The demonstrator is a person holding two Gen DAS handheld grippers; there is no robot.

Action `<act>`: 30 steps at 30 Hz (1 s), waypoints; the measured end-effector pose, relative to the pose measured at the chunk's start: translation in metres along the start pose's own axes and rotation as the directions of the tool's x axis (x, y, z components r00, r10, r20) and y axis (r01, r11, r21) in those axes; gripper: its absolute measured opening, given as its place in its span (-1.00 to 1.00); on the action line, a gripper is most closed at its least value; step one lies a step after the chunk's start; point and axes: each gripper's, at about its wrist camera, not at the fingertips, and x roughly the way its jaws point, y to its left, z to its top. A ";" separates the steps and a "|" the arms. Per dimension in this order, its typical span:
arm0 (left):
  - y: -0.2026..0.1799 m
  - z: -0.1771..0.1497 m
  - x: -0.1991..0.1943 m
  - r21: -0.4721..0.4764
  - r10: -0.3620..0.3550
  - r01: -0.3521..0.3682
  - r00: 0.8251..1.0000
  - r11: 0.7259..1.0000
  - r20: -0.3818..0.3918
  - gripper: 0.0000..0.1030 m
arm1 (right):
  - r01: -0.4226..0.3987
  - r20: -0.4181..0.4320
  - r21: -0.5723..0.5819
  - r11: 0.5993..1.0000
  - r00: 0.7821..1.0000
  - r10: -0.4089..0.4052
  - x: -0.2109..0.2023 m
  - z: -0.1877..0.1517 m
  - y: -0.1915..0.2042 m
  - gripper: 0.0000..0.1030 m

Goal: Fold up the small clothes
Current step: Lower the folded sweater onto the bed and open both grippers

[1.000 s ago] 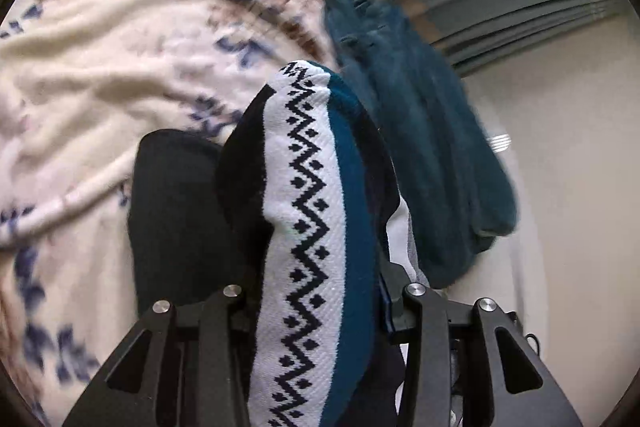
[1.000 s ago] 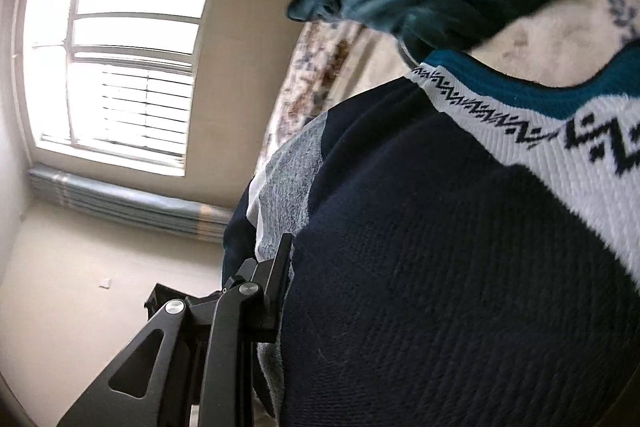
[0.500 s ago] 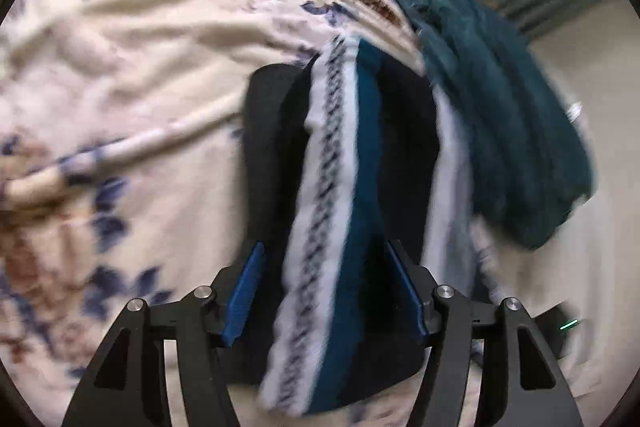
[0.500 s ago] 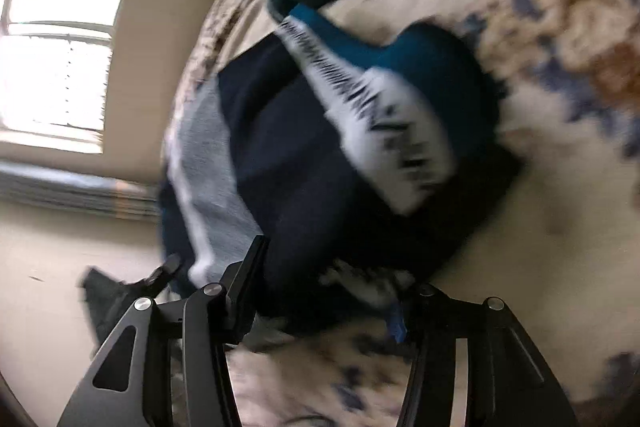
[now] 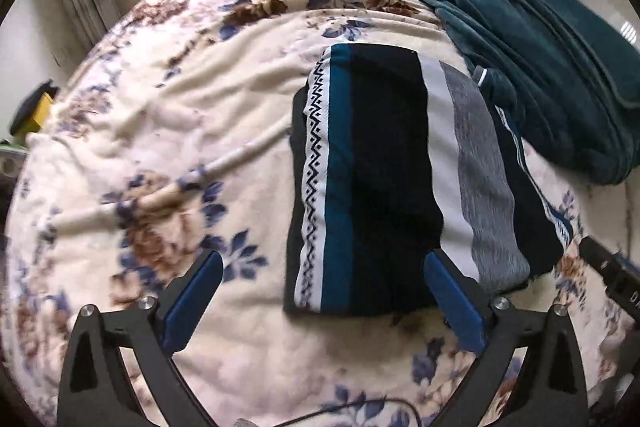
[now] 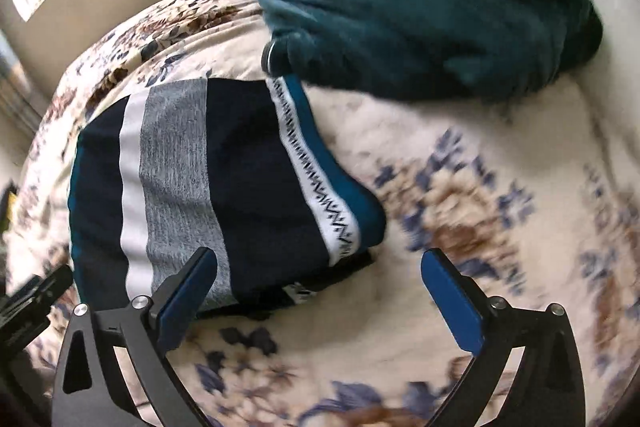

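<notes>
Sweater (image 5: pixel 372 179) released, laid folded on bed (image 5: pixel 160 147); both grippers' fingers (image 5: pixel 192 291) now spread apart; teal garment (image 5: pixel 540 67) at 1 o'clock awaits.

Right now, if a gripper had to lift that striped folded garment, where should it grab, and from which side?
Probably the near short edge of the garment, approached from the camera side. The stacked layers end there on the blanket, so low fingers could pinch them all. The far right corner touches the teal pile.

Floral bed (image 5: pixel 168 131), striped garment (image 5: pixel 384 179), teal clothes (image 5: pixel 532 43).
</notes>
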 end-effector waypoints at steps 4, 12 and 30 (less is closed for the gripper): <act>-0.006 -0.002 -0.031 -0.006 0.010 -0.010 1.000 1.000 0.022 1.00 | 0.026 0.015 -0.039 0.999 1.000 -0.026 -0.040 -0.006 -0.003 1.00; -0.021 -0.015 -0.121 0.007 -0.004 0.003 0.996 1.000 0.090 1.00 | 0.041 0.118 -0.112 0.993 0.993 -0.028 -0.155 -0.027 -0.012 1.00; -0.035 -0.083 -0.374 0.022 -0.009 0.005 0.981 1.000 0.195 1.00 | 0.016 0.297 -0.149 0.989 0.954 0.029 -0.448 -0.093 -0.047 1.00</act>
